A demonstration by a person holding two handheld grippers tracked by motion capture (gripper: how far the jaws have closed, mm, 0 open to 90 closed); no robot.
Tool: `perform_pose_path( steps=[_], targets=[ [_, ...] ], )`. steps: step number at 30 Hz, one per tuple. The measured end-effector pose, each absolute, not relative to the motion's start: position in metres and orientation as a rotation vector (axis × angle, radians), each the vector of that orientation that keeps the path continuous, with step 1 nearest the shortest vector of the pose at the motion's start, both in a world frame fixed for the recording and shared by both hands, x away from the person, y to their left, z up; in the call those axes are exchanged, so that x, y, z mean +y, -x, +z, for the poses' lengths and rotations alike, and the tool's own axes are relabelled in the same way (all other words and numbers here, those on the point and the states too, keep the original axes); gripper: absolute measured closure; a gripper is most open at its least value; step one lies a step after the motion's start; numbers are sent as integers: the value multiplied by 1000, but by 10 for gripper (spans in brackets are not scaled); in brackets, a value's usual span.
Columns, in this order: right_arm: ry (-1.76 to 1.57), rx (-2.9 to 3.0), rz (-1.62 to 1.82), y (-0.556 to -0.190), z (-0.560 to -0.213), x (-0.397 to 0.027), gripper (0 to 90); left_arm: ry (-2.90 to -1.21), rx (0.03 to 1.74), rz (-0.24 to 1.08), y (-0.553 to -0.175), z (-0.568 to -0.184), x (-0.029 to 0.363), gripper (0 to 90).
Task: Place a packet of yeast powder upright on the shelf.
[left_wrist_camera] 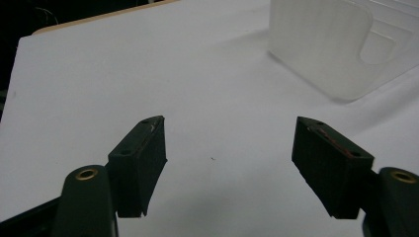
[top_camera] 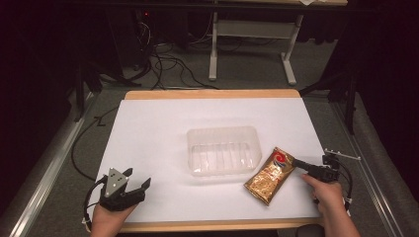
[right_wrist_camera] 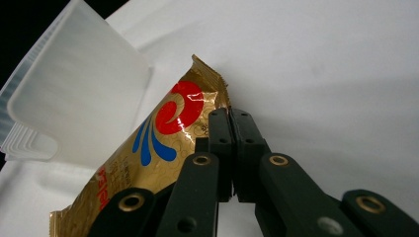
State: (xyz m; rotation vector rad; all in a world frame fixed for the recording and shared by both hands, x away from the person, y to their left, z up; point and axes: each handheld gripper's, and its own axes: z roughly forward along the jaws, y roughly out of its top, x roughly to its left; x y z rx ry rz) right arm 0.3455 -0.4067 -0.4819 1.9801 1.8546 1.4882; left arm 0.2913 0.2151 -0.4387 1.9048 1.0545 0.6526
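Note:
A gold snack packet point(top_camera: 271, 177) with a red and blue swirl lies on the white sheet, just right of a clear plastic tray point(top_camera: 222, 130). My right gripper point(top_camera: 296, 163) reaches in from the right with its jaws pressed together on the packet's upper right edge. In the right gripper view the packet point(right_wrist_camera: 163, 143) runs down to the left from the shut jaw tips point(right_wrist_camera: 230, 113), with the tray's wall point(right_wrist_camera: 74, 98) close beside it. My left gripper point(top_camera: 138, 177) rests near the front left corner, open. Between its jaws point(left_wrist_camera: 230, 123) there is only white sheet, and the tray point(left_wrist_camera: 321, 44) stands farther off to the right.
The white sheet point(top_camera: 163, 123) covers a wooden tabletop point(top_camera: 212, 94). Beyond the table stand the legs of a white desk point(top_camera: 213, 54), with cables point(top_camera: 168, 64) on the grey floor. A metal rail point(top_camera: 39, 177) runs along the left side.

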Motion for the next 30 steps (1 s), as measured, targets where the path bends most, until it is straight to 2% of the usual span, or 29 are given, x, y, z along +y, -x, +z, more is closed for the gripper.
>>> perform_pose_path(
  steps=[15, 30],
  targets=[
    [-1757, 1774, 1584, -326, -448, -400, 900, -1898, 1027, 656, -291, -437, 213, 297],
    [-1462, 1656, 1631, -303, -396, -384, 900, -1909, 1006, 657, -291, -437, 212, 297]
  ],
)
